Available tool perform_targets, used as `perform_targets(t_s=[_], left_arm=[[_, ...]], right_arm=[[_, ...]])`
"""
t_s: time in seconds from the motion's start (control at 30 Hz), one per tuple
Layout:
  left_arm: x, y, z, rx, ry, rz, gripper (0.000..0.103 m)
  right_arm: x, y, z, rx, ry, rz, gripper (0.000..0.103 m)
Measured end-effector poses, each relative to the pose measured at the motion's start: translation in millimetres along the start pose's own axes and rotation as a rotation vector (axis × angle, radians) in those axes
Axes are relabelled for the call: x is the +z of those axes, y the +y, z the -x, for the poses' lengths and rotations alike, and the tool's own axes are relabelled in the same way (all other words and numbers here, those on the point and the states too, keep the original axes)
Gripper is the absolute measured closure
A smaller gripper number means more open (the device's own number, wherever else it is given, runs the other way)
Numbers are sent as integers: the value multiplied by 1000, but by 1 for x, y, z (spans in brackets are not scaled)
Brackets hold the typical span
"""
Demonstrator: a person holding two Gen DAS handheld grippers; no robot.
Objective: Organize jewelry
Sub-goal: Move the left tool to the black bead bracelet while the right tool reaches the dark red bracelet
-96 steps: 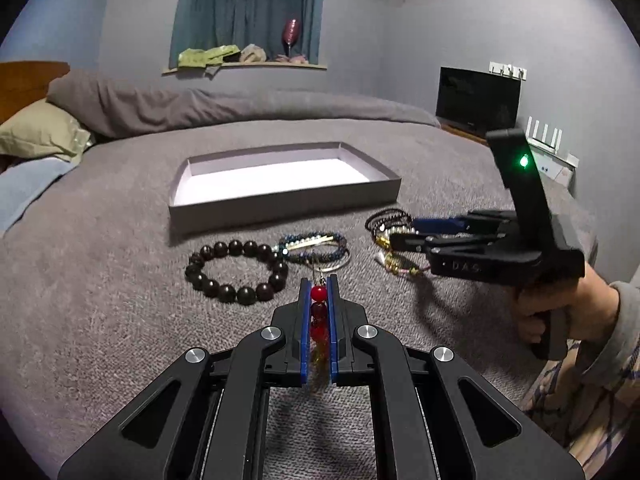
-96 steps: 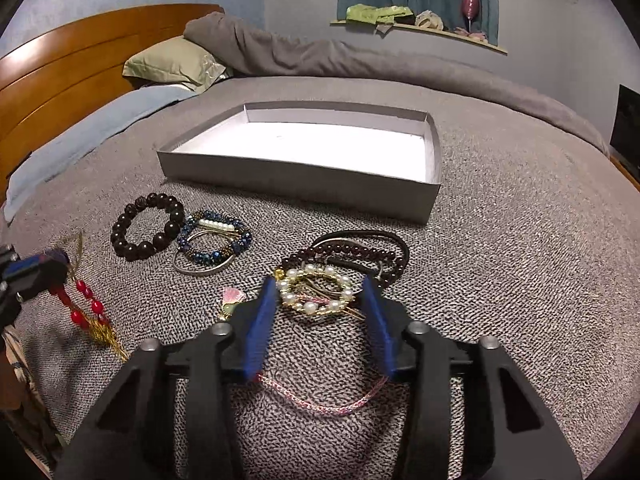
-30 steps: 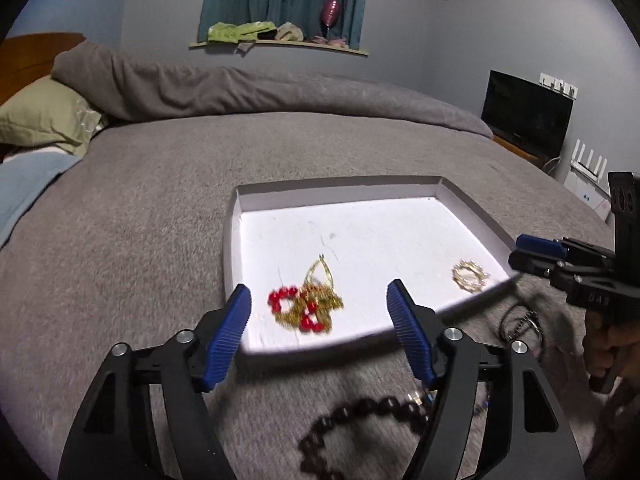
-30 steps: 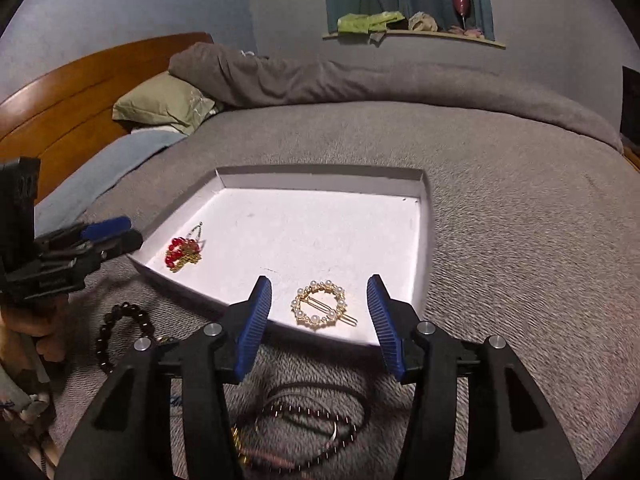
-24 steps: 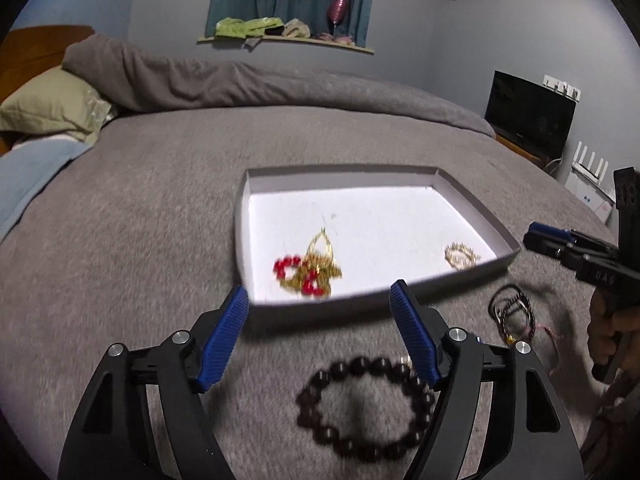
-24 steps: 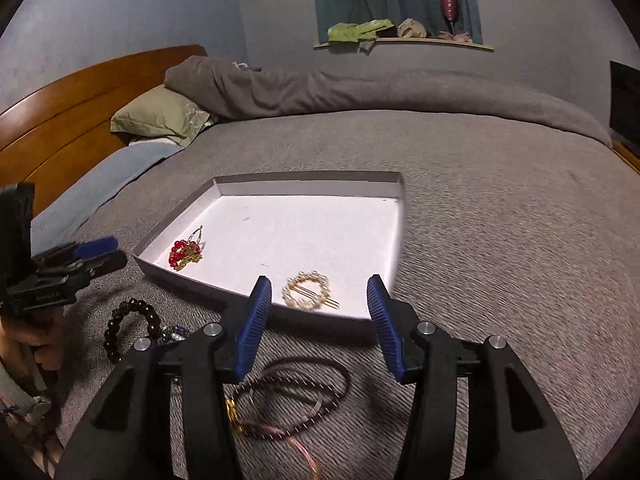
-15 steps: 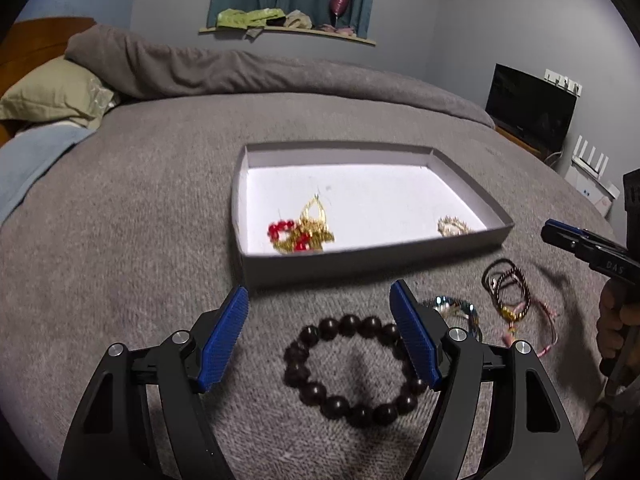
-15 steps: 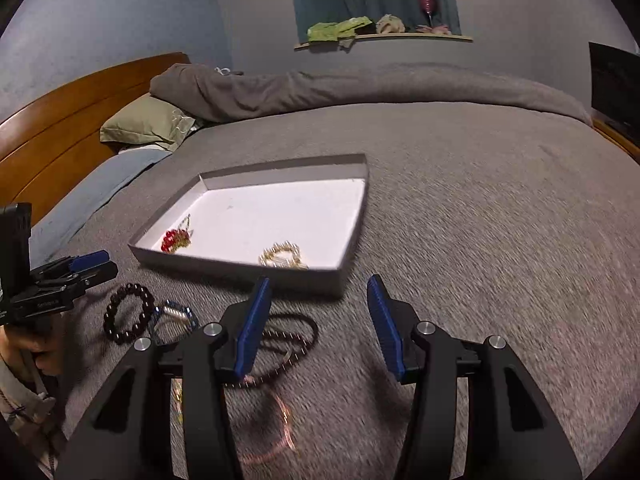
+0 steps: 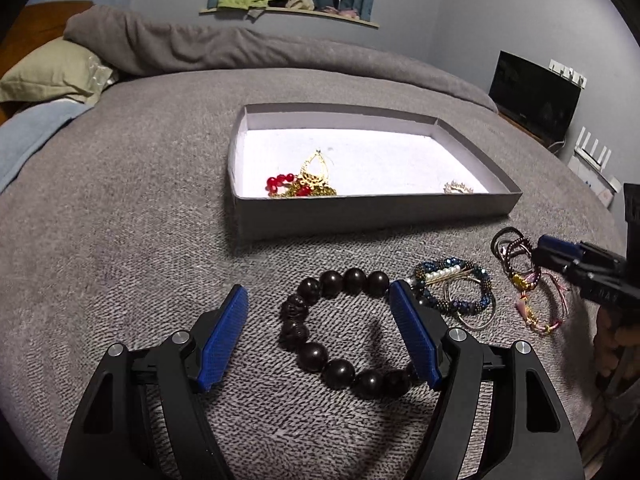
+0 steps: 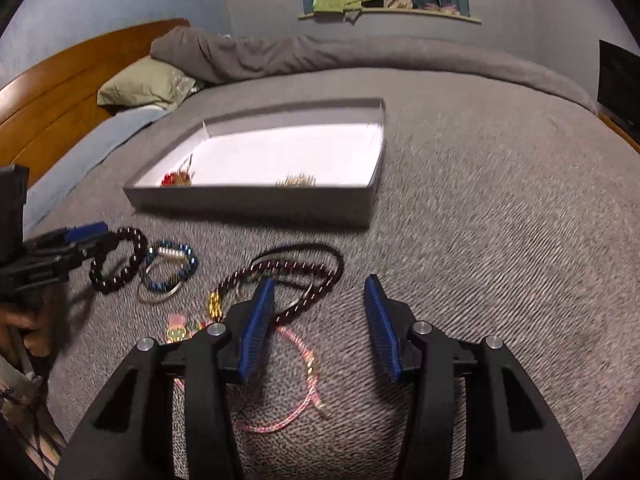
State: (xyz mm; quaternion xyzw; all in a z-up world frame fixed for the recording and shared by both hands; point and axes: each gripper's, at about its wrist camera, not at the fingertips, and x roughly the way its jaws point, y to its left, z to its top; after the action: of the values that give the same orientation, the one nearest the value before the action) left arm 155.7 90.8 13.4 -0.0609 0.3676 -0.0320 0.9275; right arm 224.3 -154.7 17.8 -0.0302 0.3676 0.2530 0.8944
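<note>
The dark bead bracelet (image 9: 344,332) lies flat on the bed directly between the spread left tongs (image 9: 320,336), while the right tongs (image 10: 316,324), also apart, hover over the thin strands (image 10: 288,280).

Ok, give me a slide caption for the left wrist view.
Open left gripper hovers over dark wooden bead bracelet, grey tray beyond.

Green pillow (image 9: 56,70), perhaps wooden headboard (image 10: 68,88)
</note>
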Motion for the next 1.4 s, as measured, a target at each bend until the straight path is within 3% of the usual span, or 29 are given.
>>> perform_targets(t_s=[0.17, 0.63, 0.7, 0.77, 0.8, 1.03, 1.1, 1.23, 1.4], left_arm=[[0, 0, -1, -14, 5, 8, 25], [-2, 1, -5, 0, 15, 13, 24], [-3, 1, -6, -3, 17, 11, 25], [-2, 1, -6, -5, 22, 10, 25], [-3, 1, -7, -8, 23, 9, 25], [-1, 1, -8, -8, 28, 6, 25], [-1, 1, -8, -5, 26, 5, 25], [0, 3, -6, 0, 17, 10, 25], [1, 2, -4, 4, 11, 7, 25]], right_arm=[[-4, 4, -3, 22, 15, 3, 77], [-2, -7, -4, 52, 20, -80, 80], [-3, -7, -3, 50, 20, -76, 87], [-2, -7, -1, 33, 18, -59, 102], [-2, -8, 1, 28, 13, -61, 103], [4, -25, 10, -35, -17, -81, 103], [4, -24, 10, -16, -19, -87, 102], [4, -14, 12, 37, -30, -73, 91], [2, 20, 14, 106, -40, 43, 91]])
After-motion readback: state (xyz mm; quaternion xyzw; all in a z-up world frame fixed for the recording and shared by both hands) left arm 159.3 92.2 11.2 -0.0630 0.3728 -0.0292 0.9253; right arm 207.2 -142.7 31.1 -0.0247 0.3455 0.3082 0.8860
